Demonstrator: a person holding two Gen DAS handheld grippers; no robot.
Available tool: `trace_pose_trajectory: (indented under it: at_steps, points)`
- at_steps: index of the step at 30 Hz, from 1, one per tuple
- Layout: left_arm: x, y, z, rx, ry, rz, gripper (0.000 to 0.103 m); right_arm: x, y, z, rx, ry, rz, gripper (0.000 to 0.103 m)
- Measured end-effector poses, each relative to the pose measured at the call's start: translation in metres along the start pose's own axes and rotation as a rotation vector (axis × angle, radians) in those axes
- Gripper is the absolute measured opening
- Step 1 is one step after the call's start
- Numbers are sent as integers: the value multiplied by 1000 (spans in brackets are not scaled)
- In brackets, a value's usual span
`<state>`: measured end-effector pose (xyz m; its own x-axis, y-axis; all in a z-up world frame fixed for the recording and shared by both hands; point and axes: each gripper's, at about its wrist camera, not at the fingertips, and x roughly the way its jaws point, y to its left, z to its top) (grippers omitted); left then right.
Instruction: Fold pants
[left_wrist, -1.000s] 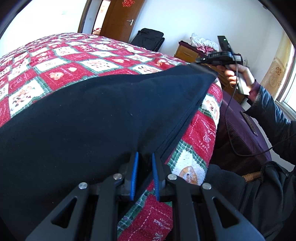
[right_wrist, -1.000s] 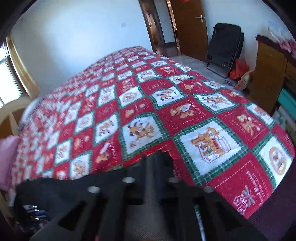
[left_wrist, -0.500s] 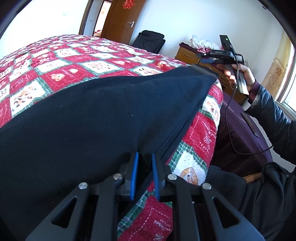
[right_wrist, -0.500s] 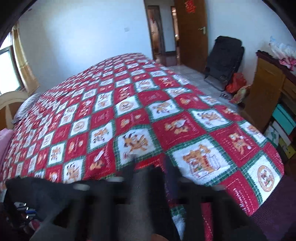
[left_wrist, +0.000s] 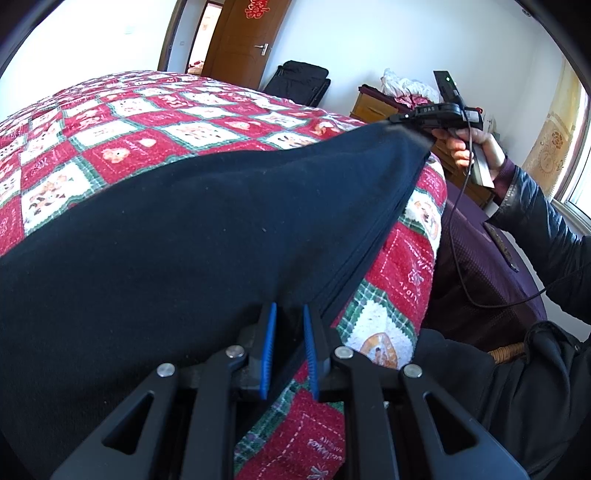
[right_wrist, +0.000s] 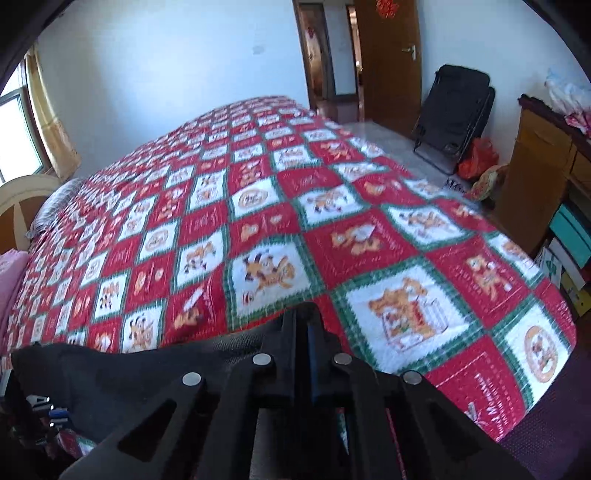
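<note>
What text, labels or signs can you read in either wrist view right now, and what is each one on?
Red double-happiness cutout "囍" on the brown door, its top cropped in the left wrist view.
Small white marking on the right gripper body: too small to read.
Stitched white lettering on the quilt squares: upside down and blurred, not readable.
Cardboard boxes by the cabinet: green print, blurred.

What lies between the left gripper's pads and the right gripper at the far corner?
Left wrist view: only the dark pants span from the left gripper to the right gripper, stretched over the quilt.
</note>
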<state>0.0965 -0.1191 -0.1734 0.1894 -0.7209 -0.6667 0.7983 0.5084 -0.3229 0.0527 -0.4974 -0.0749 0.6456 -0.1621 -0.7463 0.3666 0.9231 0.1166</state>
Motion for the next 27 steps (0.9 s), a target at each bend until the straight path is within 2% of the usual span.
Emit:
trace_pose_trajectory:
  at_steps: [5,7,8,10,12,15,17,20,23,25,27]
  points:
    - [-1,0,-1,-3,-4,1,17,20,-9,-12,-3,50,-49,8]
    - [-2,-1,-1,-3,-6,4,17,5,-7,-16,-25,5,-141,47]
    - [-2,-2,-1,0,-7,8,17,-5,-5,-17,-35,-20,-162,49]
    - [-3,-5,-1,16,-10,20,17,-30,8,-20,-61,-75,-148,49]
    - [-1,-7,-2,30,-5,31,17,-52,37,-26,-125,-96,-56,49]
    - [0,-6,-2,23,-7,29,17,-62,96,-49,-285,-68,84,49]
    - [0,-5,-2,13,-4,21,17,-53,140,-71,-407,-23,118,49]
    - [0,-6,-4,13,2,16,19,-33,184,-99,-492,51,196,49]
    - [-1,-7,-4,13,-7,15,20,-7,209,-128,-533,152,232,48]
    - [-2,-6,-5,0,-18,7,20,5,217,-150,-566,228,226,37]
    - [-1,-7,-8,-6,-14,-7,21,6,220,-166,-608,235,193,38]
